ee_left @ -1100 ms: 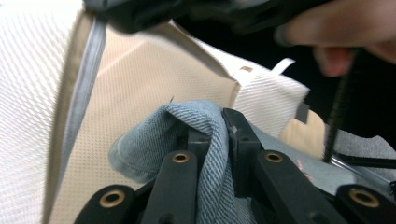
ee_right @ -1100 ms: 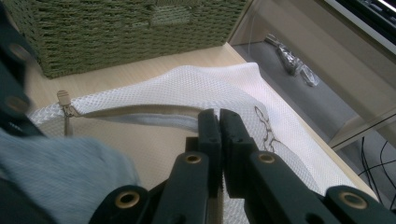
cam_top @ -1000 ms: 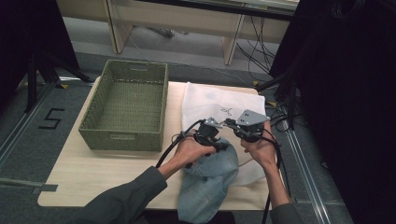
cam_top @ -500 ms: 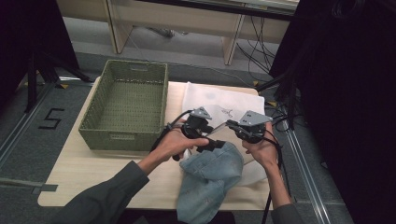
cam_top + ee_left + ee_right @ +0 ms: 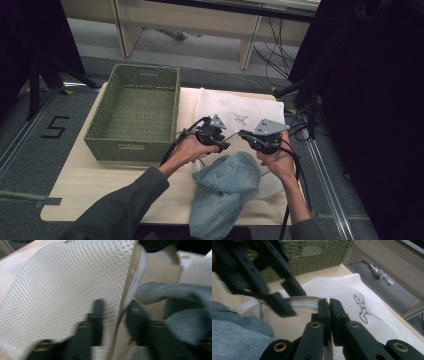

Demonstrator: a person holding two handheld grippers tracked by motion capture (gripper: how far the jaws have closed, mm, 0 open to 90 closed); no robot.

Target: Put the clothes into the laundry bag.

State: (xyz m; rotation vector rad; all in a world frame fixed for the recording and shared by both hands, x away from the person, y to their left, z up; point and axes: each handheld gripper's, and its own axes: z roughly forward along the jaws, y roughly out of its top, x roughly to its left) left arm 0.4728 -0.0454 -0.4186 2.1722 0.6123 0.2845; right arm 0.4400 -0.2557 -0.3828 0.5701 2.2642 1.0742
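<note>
**newbie:** Two things on the go here, right? What's the white one?

**regular:** Yep. It's a white mesh laundry bag (image 5: pixel 240 112), lying flat on the right half of the counter (image 5: pixel 95 185) with its mouth pulled up towards the person. A blue denim garment (image 5: pixel 225 192) sits bunched at the near edge, partly on the bag's near end and touching its opening.

**newbie:** And the grippers?

**regular:** Right gripper (image 5: pixel 329 305) has its jaws pressed together on the rim of the bag's mouth, mesh pinched between them. Left gripper (image 5: pixel 113 312) is at the same rim, just beside the right one. Its jaws have just been closing, with the bag's edge standing between them. Picture's blurry though, so I can't say if they're actually squeezing it.

**newbie:** Anything else around?

**regular:** Green woven basket (image 5: pixel 135 112) on the left half of the counter, just beside the bag. From above, both hands sit close together over the bag's near end.
</note>
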